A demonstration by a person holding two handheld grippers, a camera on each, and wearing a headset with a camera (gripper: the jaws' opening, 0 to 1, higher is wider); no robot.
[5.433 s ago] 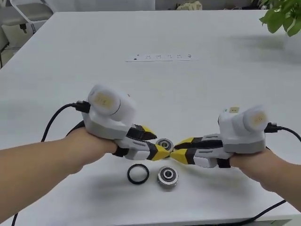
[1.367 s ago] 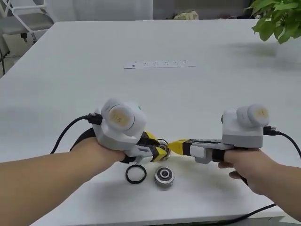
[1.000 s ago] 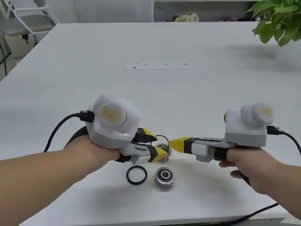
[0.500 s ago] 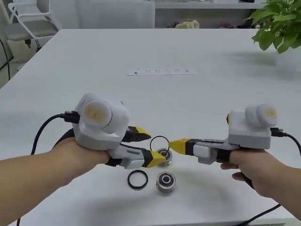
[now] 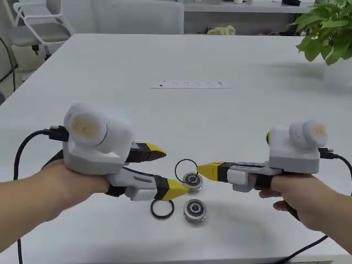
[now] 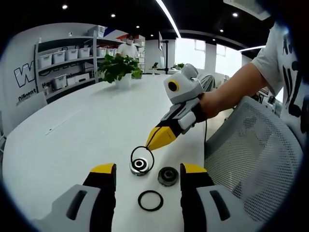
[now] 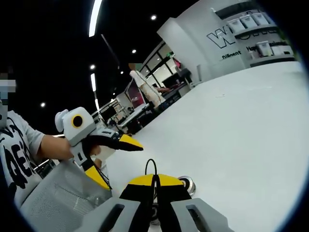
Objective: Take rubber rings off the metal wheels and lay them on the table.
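Observation:
My right gripper (image 5: 201, 170) is shut on a thin black rubber ring (image 5: 186, 169), which stands up as a loop just above a metal wheel (image 5: 191, 181) on the white table (image 5: 165, 66). The same ring (image 7: 150, 167) rises from between the shut jaws of my right gripper (image 7: 155, 182). My left gripper (image 5: 170, 171) is open to the left of that wheel, holding nothing. A second metal wheel (image 5: 194, 210) and a loose rubber ring (image 5: 162, 209) lie nearer the front edge. Beyond my open left gripper (image 6: 148, 169) lie both wheels (image 6: 140, 165) and the loose ring (image 6: 150, 200).
A white power strip (image 5: 190, 84) lies at mid-table. A green plant (image 5: 327, 27) stands at the far right corner and a chair (image 5: 33, 22) at the far left. Cables trail from both grippers towards the front edge.
The right gripper has drawn the ring up off the wheel. The left gripper has let go of that wheel, opened and moved back to the left. The camera has tilted.

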